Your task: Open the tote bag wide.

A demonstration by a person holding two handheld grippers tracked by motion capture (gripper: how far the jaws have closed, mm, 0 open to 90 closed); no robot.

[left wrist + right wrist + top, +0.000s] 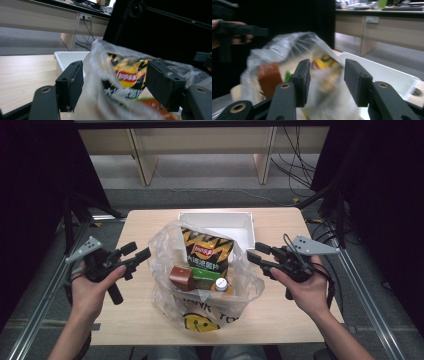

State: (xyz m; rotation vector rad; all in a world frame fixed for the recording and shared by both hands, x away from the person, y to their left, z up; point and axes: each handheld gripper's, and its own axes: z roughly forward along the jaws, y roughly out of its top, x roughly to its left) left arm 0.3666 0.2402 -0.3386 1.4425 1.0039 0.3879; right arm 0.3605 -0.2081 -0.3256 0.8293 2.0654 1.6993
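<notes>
White tray at table's far edge; wooden desks, cables on floor beyond.

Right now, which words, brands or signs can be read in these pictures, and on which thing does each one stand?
"THANK" and a cut-off "YO", above a yellow smiley face: plastic bag, front side.
Red brand logo: chip bag, letters too small to read.
Larger white characters below that logo: not Latin letters, too blurred to read.
Brown carton: no readable text.
Bottle cap: no readable text.
</notes>
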